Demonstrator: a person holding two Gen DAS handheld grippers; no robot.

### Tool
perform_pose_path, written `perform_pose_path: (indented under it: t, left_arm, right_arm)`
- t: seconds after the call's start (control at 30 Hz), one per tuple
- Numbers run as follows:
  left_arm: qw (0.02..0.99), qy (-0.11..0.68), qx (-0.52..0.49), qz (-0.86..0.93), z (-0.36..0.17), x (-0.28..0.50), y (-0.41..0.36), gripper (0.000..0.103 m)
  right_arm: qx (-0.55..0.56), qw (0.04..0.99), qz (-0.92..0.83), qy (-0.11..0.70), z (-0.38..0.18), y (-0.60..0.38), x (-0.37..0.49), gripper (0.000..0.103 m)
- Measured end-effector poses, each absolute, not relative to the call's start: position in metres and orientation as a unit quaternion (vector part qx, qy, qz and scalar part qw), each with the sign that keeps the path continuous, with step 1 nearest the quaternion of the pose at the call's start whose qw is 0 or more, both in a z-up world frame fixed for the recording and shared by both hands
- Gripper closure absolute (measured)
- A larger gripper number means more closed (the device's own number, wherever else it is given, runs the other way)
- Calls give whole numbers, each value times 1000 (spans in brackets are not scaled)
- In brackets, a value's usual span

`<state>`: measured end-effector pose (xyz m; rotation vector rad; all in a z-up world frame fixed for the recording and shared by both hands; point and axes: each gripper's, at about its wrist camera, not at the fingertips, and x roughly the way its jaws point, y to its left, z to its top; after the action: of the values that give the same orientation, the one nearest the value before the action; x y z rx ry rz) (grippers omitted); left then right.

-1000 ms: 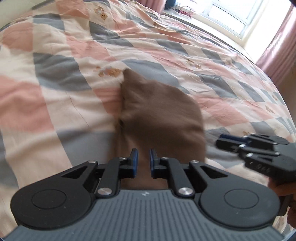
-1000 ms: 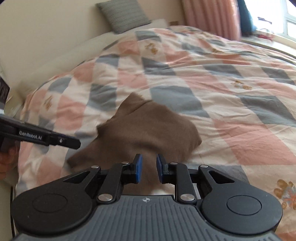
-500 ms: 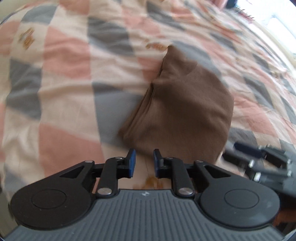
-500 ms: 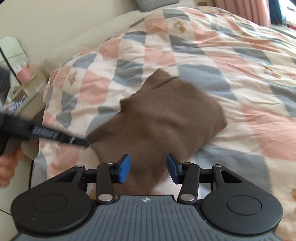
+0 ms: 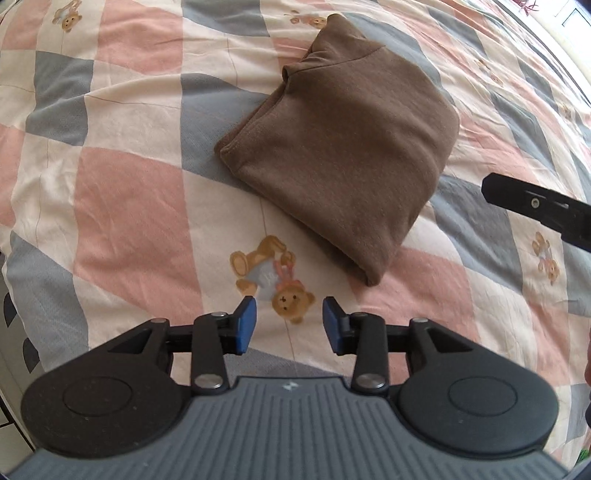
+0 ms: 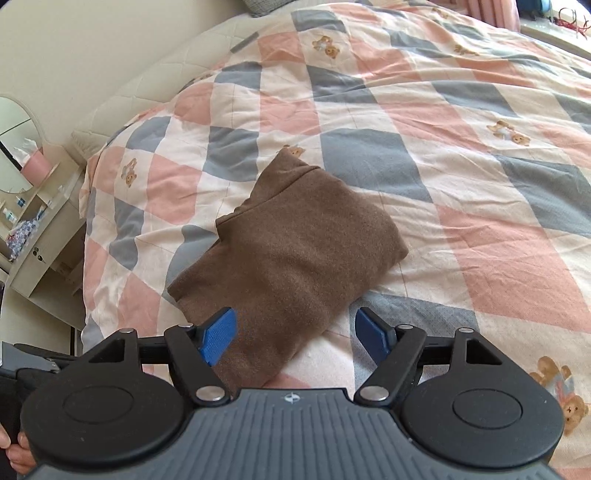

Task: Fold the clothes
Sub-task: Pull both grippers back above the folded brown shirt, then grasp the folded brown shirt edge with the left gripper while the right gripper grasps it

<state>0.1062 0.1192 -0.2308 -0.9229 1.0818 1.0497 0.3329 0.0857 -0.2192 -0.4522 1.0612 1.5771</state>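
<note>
Folded garment (image 5: pixel 343 144) is laid flat on quilt (image 5: pixel 122 206), long axis diagonal, narrow end pointing away. Left gripper (image 5: pixel 289 325) and right gripper (image 6: pixel 293 334) are spread apart, nothing grasped.

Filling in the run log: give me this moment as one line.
brown garment: folded, on quilt | left tool: open, empty | right tool: open, empty

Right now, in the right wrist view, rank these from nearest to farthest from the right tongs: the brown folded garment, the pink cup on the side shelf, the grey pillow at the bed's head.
1. Brown folded garment: directly ahead, its near end between the open right tongs.
2. Pink cup: far left, on the shelf beside the bed.
3. Grey pillow: top edge, at the bed's head.
</note>
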Motion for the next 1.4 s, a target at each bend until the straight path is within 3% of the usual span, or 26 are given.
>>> perform_pose_path:
  t: [1.4]
  left_arm:
    - [661, 416, -431, 452, -230, 94, 100, 60]
  right_arm:
    - [-277, 560, 660, 417, -225, 102, 318, 22]
